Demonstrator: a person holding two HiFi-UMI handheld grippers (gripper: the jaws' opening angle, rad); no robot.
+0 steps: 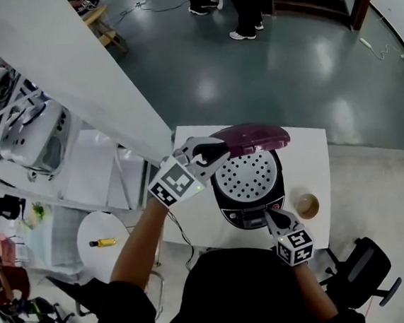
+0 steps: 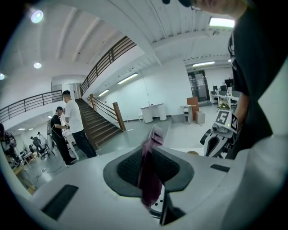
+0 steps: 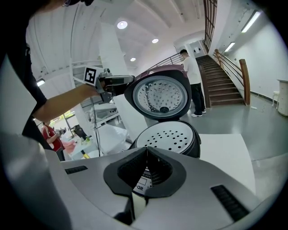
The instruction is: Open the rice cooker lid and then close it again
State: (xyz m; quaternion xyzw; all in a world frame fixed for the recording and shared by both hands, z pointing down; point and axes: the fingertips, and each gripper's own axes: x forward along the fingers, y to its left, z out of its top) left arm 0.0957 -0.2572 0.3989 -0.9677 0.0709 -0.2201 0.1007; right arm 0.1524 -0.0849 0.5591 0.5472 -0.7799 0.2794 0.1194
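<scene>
One weak spot: with the right tongs (image 1: 270, 215) pressed together, empty, by the black round rice cooker (image 1: 249, 188) on the white worktop (image 1: 309, 155), the left tongs (image 1: 219, 152) pinch only the rim of the raised maroon lid (image 1: 255, 137), which could slip and slam.

I saw a maroon lid (image 1: 254, 137), a white plate (image 1: 247, 175) dotted with holes, a black cooker (image 1: 244, 218), a white table (image 1: 308, 155).

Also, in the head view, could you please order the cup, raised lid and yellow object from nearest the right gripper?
1. cup, just right of the right gripper.
2. raised lid, beyond the cooker.
3. yellow object, far left on the round stool.
</scene>
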